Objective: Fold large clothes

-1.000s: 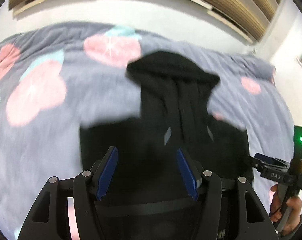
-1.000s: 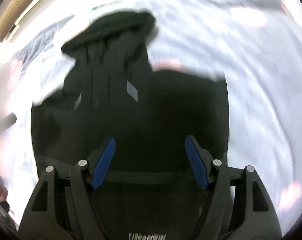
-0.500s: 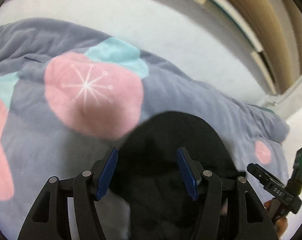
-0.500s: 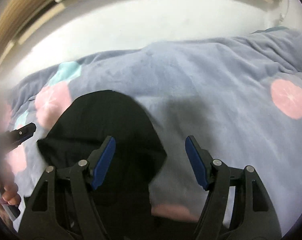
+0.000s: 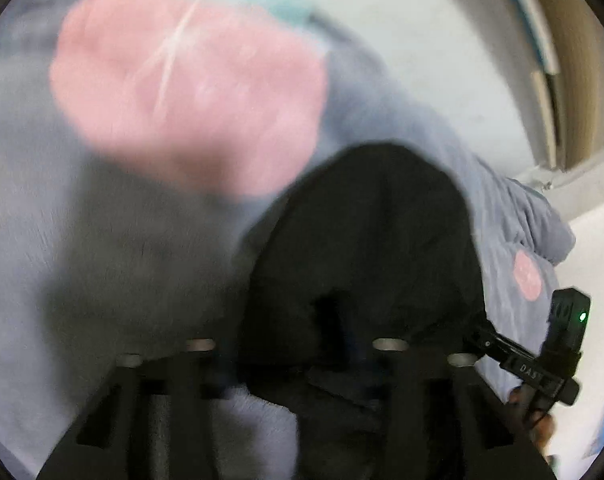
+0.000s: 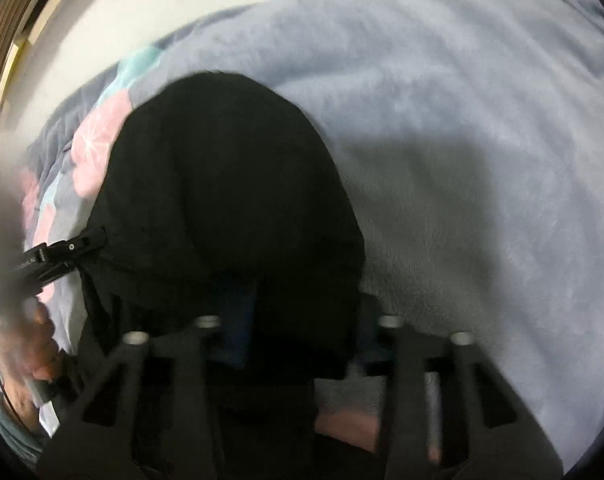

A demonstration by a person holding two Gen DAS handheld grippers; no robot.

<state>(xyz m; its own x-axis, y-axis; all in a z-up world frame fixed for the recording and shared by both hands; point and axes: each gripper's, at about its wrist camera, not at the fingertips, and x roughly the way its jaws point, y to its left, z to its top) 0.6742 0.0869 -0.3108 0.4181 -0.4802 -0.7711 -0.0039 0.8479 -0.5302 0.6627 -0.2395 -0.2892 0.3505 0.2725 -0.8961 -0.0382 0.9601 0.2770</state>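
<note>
A black hooded garment (image 5: 374,232) lies on the blanket, its rounded hood end (image 6: 222,168) pointing away from me. My left gripper (image 5: 342,332) is down on the hood's near left part. Its jaws are closing with black cloth bunched between them, though blur hides the pads. My right gripper (image 6: 302,328) is on the hood's right edge, jaws also closing, with cloth between its blue pads (image 6: 238,320). Each gripper shows in the other's view: the right gripper (image 5: 478,340) at the hood's right side, the left gripper (image 6: 98,240) at its left side.
A grey-blue fleece blanket (image 6: 462,140) with pink and teal blotches (image 5: 182,80) covers the bed under the garment. A white wall (image 5: 422,40) and wooden slats stand behind the bed. A person's hand (image 6: 34,340) holds the left gripper.
Both grippers came forward and down from the garment's body to its hood. Their jaws, wide open before, have narrowed onto the black cloth.
</note>
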